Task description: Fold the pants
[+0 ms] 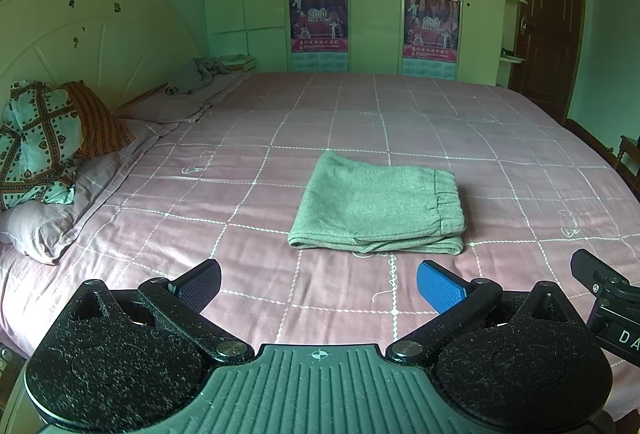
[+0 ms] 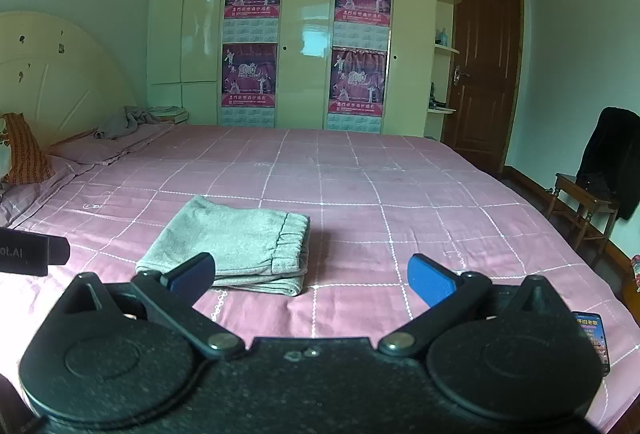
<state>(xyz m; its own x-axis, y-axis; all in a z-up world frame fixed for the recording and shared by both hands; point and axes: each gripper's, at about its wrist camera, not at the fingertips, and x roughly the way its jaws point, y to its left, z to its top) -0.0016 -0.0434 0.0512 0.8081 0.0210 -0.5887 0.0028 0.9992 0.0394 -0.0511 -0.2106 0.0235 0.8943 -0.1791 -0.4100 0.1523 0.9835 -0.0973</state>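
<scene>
The pants (image 1: 378, 203) are being seen lying folded into a compact rectangle on the pink checked bedspread (image 1: 280, 121), at about 1 o'clock from the left gripper (image 1: 319, 284) and at about 11 o'clock from the right gripper (image 2: 312, 276). Both grippers are being held with jaws spread wide and nothing is being held between the pads; neither is touching the cloth, though in the right wrist view one pad is overlapping the near edge of the stack in the picture only. The elastic waistband (image 1: 448, 199) is being shown at the 3 o'clock side of the stack, the smooth fold at 9 o'clock, and layered edges at 6 o'clock. The fabric is being judged as soft, light knit, limp and not slippery, not fragile; layers would likely be sliding apart if only the top one were being pinched. If another fold or a tidy-up is being wanted, hold is best being taken at the 6 o'clock corners through all layers, or at the thicker waistband. The fold is being judged as nearly or fully done. A phone (image 2: 592, 338) is being seen at 4 o'clock of the right view.
</scene>
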